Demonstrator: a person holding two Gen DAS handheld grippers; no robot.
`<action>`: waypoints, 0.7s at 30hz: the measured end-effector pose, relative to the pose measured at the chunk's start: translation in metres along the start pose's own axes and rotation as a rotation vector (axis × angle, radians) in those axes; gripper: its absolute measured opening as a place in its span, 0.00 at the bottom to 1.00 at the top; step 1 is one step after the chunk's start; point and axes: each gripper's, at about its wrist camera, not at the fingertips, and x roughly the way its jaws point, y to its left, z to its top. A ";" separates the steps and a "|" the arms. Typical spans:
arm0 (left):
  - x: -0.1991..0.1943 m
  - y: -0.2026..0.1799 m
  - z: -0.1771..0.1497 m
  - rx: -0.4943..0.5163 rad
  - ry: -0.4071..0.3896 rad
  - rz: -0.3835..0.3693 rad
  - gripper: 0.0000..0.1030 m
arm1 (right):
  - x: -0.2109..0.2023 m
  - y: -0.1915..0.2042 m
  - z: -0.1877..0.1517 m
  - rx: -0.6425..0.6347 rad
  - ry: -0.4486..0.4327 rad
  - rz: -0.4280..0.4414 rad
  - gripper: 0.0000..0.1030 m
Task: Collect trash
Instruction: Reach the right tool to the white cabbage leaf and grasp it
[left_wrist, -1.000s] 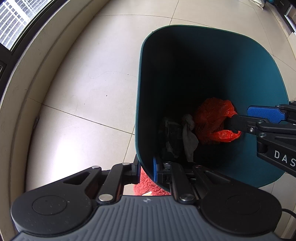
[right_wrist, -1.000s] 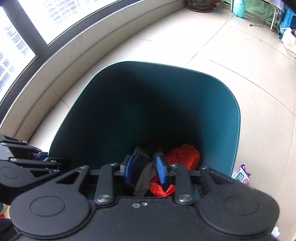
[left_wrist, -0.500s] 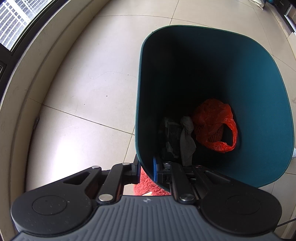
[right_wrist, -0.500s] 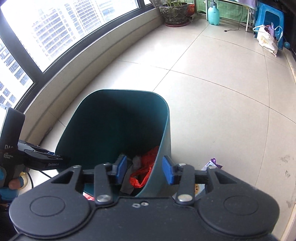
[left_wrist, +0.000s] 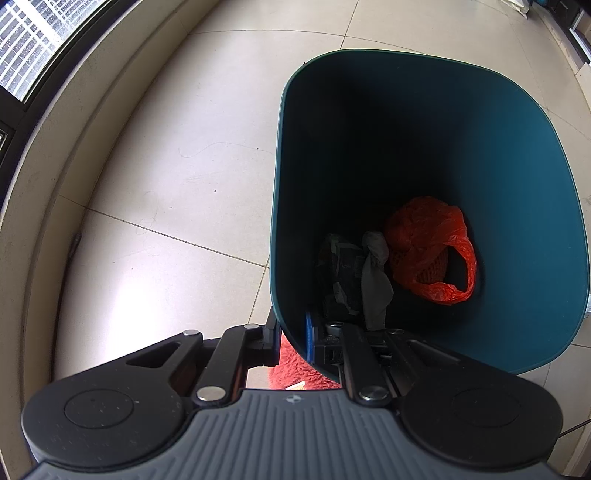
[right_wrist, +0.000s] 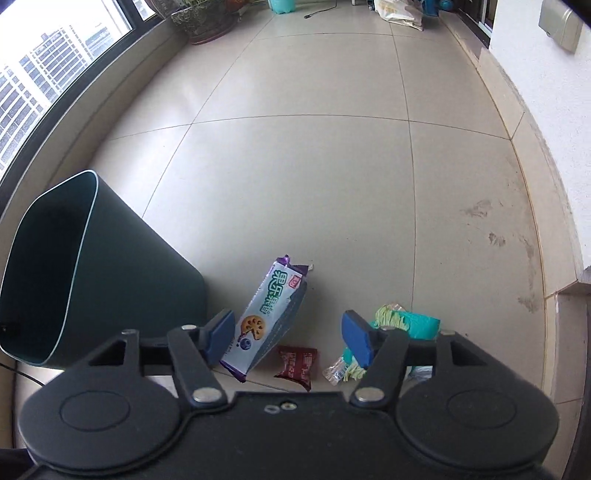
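Swung away from the bin since a second ago, the right gripper (right_wrist: 290, 334) now hangs over litter on the pale tiled floor (right_wrist: 332, 166), no longer over the bin's mouth; the left gripper (left_wrist: 293, 341) has not budged. At far left of the right wrist view stands the dark teal plastic bin (right_wrist: 122, 280), tilted. The left gripper is clamped on its near rim — one pad inside, one outside. Down in the bin (left_wrist: 517, 221) lie a dark crumpled wrapper (left_wrist: 340, 269), a grey rag (left_wrist: 375, 280) and an orange plastic bag (left_wrist: 428, 251), all touching. Right of the bin, on the floor, a purple-and-white biscuit packet (right_wrist: 269, 314) lies just beside the right gripper's left pad, then a small dark-red sachet (right_wrist: 297, 363), then a crumpled green-and-yellow wrapper (right_wrist: 406, 321). The right gripper's jaws are opening — nothing pinched between them.
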 end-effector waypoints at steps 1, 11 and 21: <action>0.000 0.000 0.000 0.000 0.001 0.001 0.11 | 0.009 -0.011 -0.001 0.018 0.016 -0.006 0.66; -0.001 -0.001 0.003 -0.006 0.010 0.007 0.11 | 0.101 -0.051 -0.030 0.037 0.173 -0.063 0.86; -0.001 -0.001 0.003 -0.007 0.010 0.008 0.11 | 0.159 -0.077 -0.041 0.075 0.238 -0.132 0.88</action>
